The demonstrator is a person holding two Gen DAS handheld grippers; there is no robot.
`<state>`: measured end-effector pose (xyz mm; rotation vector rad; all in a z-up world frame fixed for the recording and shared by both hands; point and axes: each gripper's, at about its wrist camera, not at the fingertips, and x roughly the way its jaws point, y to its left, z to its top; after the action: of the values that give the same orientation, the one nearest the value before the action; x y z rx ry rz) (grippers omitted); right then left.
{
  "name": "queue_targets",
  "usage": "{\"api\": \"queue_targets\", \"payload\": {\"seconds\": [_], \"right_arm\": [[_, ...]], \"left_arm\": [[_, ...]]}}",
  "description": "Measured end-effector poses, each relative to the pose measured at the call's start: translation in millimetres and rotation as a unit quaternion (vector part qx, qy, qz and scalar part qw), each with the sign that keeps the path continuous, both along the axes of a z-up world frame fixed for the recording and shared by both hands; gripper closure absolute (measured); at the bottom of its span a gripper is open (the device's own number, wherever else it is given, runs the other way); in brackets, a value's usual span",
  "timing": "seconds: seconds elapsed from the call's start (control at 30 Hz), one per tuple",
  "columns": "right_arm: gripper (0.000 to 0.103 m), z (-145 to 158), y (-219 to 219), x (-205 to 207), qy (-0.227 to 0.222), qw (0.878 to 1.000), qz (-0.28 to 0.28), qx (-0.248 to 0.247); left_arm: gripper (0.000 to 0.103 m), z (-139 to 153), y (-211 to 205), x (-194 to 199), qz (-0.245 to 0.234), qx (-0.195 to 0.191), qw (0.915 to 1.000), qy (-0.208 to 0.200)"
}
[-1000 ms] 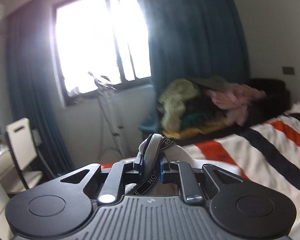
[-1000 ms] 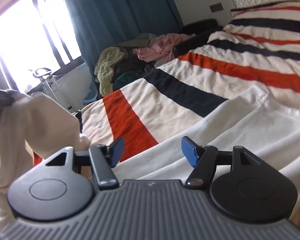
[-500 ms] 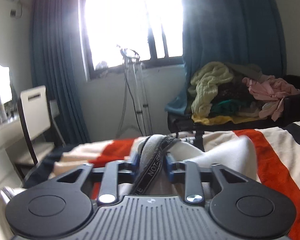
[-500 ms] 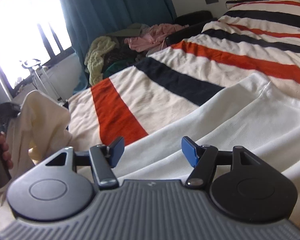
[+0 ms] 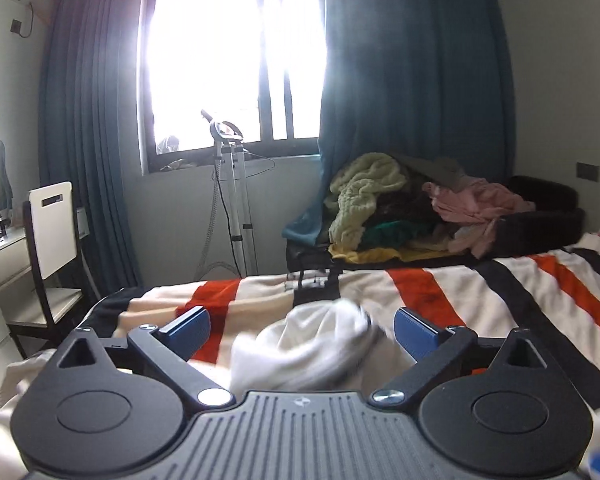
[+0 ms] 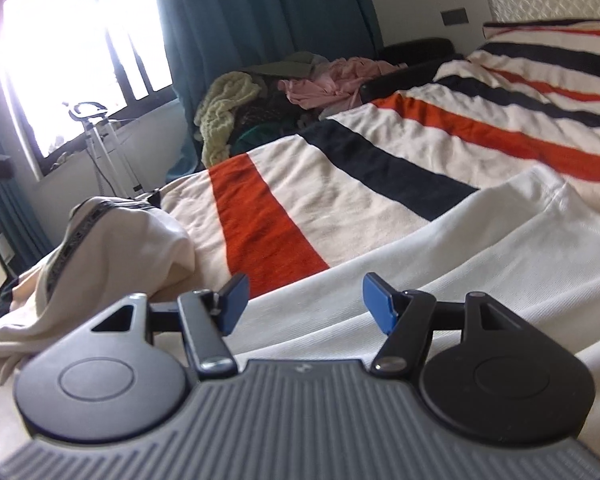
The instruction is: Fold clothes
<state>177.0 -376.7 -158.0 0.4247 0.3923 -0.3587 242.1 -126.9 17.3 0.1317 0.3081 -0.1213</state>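
Striped bedspread (image 6: 380, 184) carries a cream garment (image 6: 460, 248); left tool (image 5: 302, 326) and right tool (image 6: 304, 298) both spread, gripping nothing.

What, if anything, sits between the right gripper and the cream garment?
Nothing visible. The right gripper is open, with the cream garment spread on the striped blanket directly ahead of its fingertips. The left gripper is also open, the garment's bunched end lying blurred between its fingers.

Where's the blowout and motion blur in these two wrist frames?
Left wrist: window blown out, flare washing the curtain; white garment between the open fingers smeared. Right wrist: window clipped at upper left; garment sharper; fisheye bends the bedspread stripes.
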Motion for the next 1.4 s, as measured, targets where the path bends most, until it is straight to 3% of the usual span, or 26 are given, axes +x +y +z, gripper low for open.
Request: {"api": "queue_targets", "payload": {"seconds": [0.23, 0.5, 0.7, 0.8, 0.87, 0.97, 1.07, 1.27, 1.4], "right_arm": [[0.037, 11.5, 11.7, -14.7, -0.004, 0.999, 0.027, -0.017], [0.037, 1.8, 5.7, -21.4, 0.004, 0.995, 0.069, 0.076], [0.037, -19.4, -0.7, -12.3, -0.04, 0.974, 0.125, 0.183], [0.038, -31.5, -4.3, 10.1, -0.048, 0.961, 0.146, 0.23], [0.038, -38.0, -7.8, 24.8, -0.064, 0.946, 0.153, 0.279], [0.038, -46.1, -6.2, 51.8, -0.083, 0.929, 0.161, 0.323], [0.037, -56.6, -3.2, 89.2, -0.085, 0.921, 0.144, 0.353], [0.038, -63.6, 13.7, 178.5, -0.095, 0.908, 0.11, 0.392], [0.038, -61.9, 24.4, 223.2, -0.08, 0.918, 0.089, 0.378]], "left_arm": [[0.003, -7.3, 42.1, -112.5, -0.003, -0.011, 0.9999, -0.01], [0.003, -11.1, 83.3, -143.4, 0.008, -0.027, 0.9993, -0.023], [0.002, -22.5, 103.2, -142.9, 0.064, -0.084, 0.9944, 0.006], [0.002, -27.4, 108.6, -138.3, 0.07, -0.079, 0.9944, 0.012], [0.002, -30.7, 112.1, -131.9, 0.072, -0.073, 0.9946, 0.015], [0.002, -39.7, 122.6, -119.3, 0.077, -0.099, 0.9915, 0.034], [0.002, -51.7, 130.1, -105.4, 0.077, -0.117, 0.9887, 0.053], [0.002, -75.0, 142.1, -75.2, 0.096, -0.118, 0.9862, 0.066], [0.002, -90.4, 151.8, -51.4, 0.121, -0.135, 0.9797, 0.086]]}}
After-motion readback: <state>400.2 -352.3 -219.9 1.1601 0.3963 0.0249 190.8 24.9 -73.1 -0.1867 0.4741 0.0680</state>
